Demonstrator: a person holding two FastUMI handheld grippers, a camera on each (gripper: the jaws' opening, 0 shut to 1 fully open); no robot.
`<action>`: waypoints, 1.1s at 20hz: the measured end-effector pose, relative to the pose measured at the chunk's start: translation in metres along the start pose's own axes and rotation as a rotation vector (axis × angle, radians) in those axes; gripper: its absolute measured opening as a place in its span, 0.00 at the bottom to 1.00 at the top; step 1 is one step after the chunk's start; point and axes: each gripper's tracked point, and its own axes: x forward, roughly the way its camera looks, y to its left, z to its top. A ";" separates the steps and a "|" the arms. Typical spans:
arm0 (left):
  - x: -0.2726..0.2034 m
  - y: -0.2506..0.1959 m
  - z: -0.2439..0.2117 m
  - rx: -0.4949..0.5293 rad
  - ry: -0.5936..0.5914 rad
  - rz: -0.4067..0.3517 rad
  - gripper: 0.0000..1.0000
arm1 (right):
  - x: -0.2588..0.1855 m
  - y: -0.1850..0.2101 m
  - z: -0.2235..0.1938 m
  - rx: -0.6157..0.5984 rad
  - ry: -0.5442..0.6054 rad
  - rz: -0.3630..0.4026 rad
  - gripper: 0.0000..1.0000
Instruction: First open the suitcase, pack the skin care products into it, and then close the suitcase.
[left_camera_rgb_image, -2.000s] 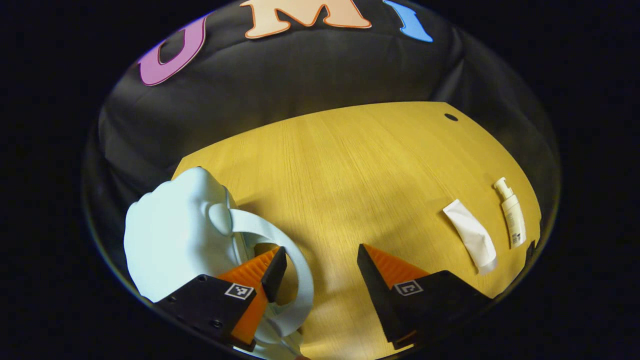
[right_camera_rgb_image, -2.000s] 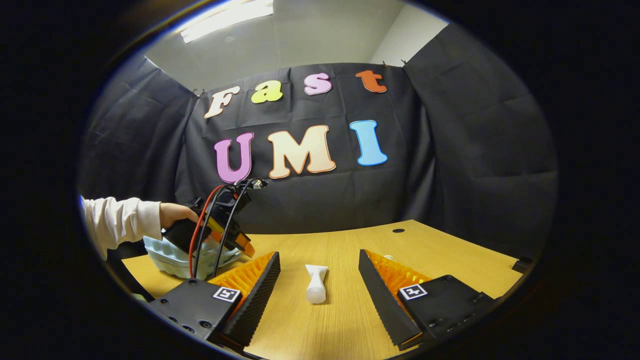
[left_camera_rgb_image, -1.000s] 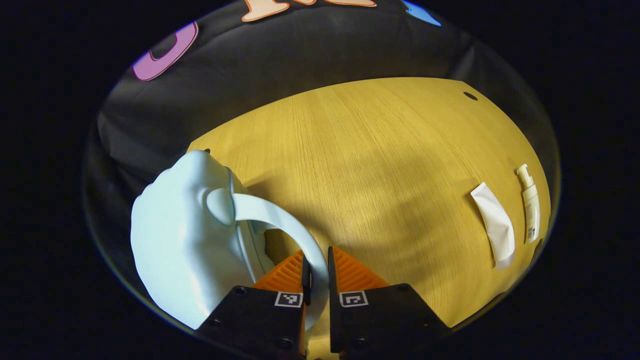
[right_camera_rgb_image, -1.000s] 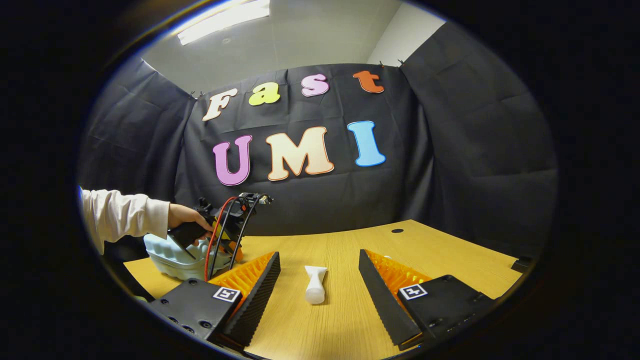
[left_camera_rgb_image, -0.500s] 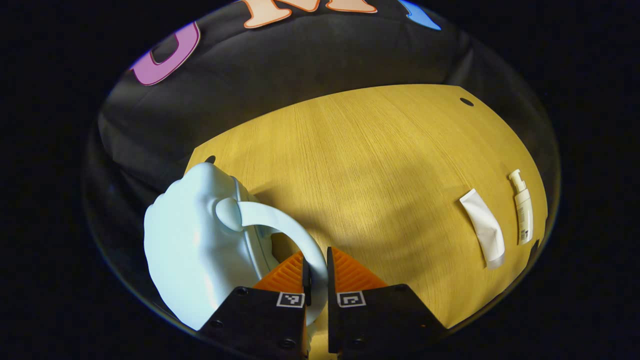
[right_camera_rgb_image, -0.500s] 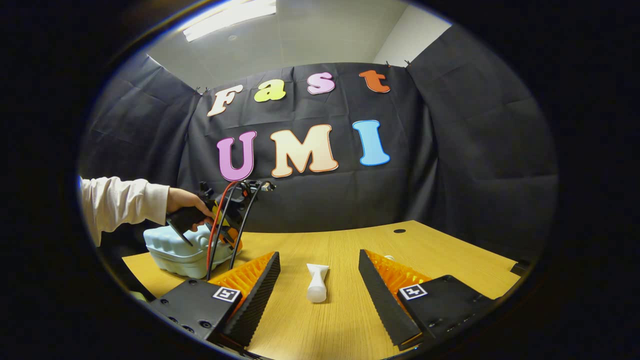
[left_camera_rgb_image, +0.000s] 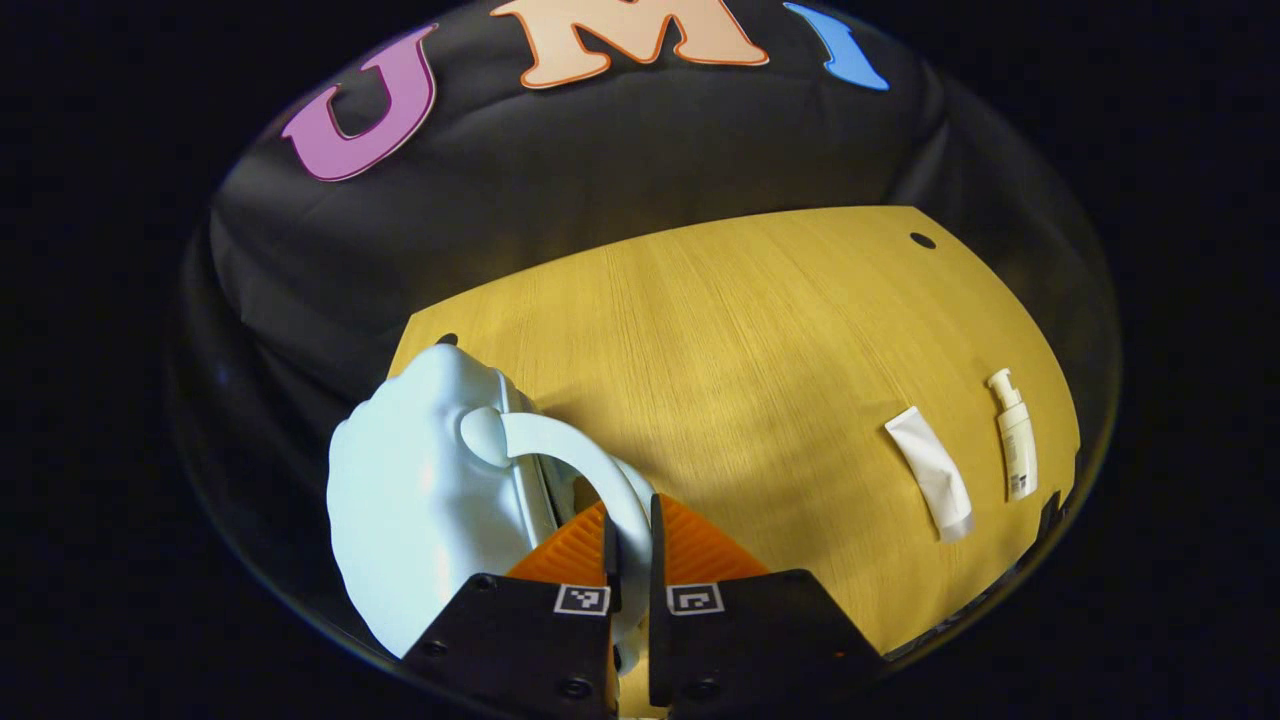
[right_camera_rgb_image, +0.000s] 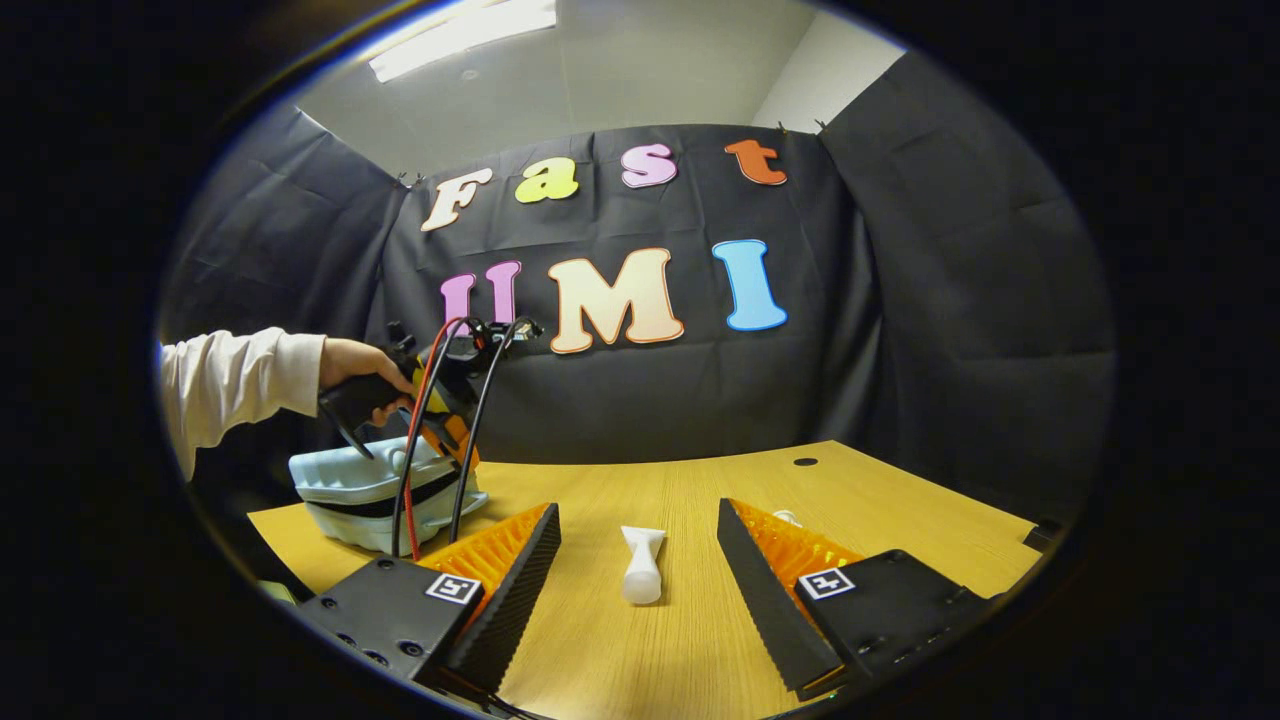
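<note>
Opening is under way: your left gripper (left_camera_rgb_image: 629, 540) is clamped on the handle (left_camera_rgb_image: 570, 455) of the pale blue suitcase (left_camera_rgb_image: 425, 510), and in the right gripper view a dark gap shows between lid and base, so the suitcase is only partly open. Your right gripper (right_camera_rgb_image: 638, 575) hangs with its fingers wide apart above the wooden table (left_camera_rgb_image: 740, 340), holding nothing. Nothing is packed yet: the white tube (left_camera_rgb_image: 931, 472) and pump bottle (left_camera_rgb_image: 1014, 445) lie side by side, well apart from the suitcase. Packing and closing remain.
</note>
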 end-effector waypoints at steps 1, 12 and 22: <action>-0.006 0.002 0.004 -0.018 -0.014 -0.013 0.06 | 0.000 0.000 0.000 0.003 -0.001 0.000 0.99; -0.086 0.042 0.052 -0.225 -0.200 -0.130 0.06 | 0.000 0.011 -0.004 -0.011 0.008 0.010 0.99; -0.165 0.187 0.043 -0.325 -0.355 -0.018 0.06 | 0.002 0.043 -0.014 -0.086 0.025 0.052 0.99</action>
